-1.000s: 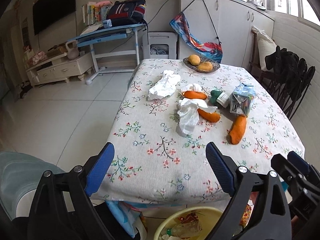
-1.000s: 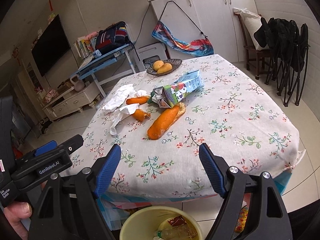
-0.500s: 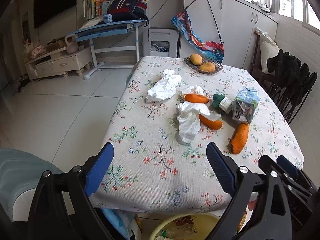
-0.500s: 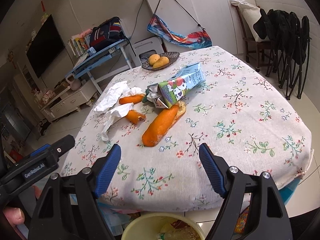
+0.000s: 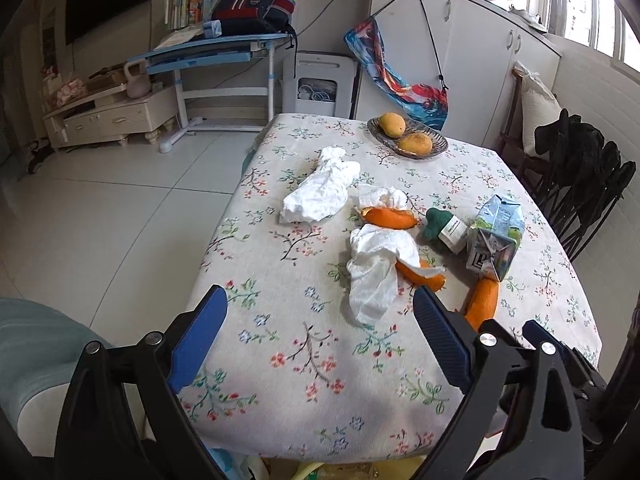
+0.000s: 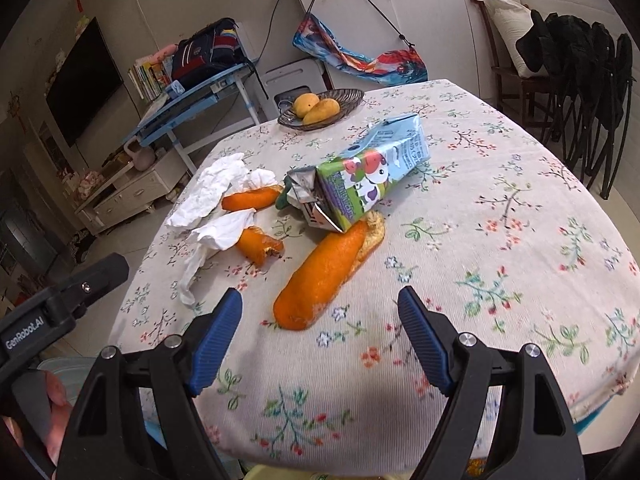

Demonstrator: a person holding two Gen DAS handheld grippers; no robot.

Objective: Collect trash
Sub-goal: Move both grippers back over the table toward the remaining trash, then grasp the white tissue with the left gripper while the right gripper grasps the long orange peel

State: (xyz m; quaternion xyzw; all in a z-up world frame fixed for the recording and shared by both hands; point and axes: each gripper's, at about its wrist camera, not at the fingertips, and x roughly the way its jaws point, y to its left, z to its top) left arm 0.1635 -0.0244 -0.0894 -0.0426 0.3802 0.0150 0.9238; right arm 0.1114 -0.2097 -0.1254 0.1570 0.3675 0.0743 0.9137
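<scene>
Both hand-held grippers, left and right, hover wide apart and empty over the surface's near edge. The long orange peel lies mid-surface, its long axis running from the near edge toward the milk carton overlapping its far end. Crumpled tissues and smaller peels crowd its left; a fruit dish sits near the far edge.

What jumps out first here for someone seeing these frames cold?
The litter in the middle of the floral table: a milk carton lying on its side, a big orange peel at its open end, and crumpled tissues with smaller peels to the left. Behind them sits a fruit bowl. Both tools, left and right, hang open and empty over the near edge.
</scene>
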